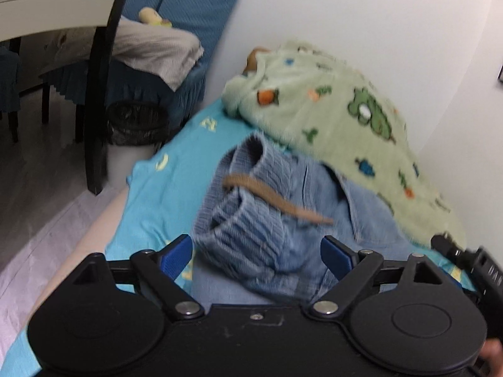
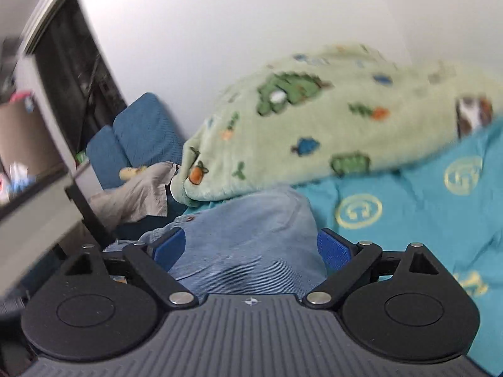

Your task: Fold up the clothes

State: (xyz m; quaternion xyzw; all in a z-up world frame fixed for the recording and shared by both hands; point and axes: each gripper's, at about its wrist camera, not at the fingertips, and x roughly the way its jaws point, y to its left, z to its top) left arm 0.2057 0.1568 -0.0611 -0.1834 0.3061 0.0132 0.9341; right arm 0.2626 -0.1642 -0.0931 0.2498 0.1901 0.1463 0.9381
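On the bed, near its front edge by the floor, the pale blue corduroy trousers with a ribbed waistband [image 1: 251, 207] lie bunched on the turquoise sheet with yellow prints [image 1: 163, 188]. Left claw [image 1: 256, 256] and right claw [image 2: 251, 248] are both spread wide over the cloth, gripping nothing. Risk imo: the tan drawstring [image 1: 276, 201] snags, or a claw pinches the sheet or the green fleece blanket [image 1: 330, 110] overlapping them along with the fabric.

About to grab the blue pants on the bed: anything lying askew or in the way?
Yes. The green fleece blanket overlaps the far side of the blue pants, covering part of them. The pants are bunched, waistband curled up, tan drawstring trailing loose across them.
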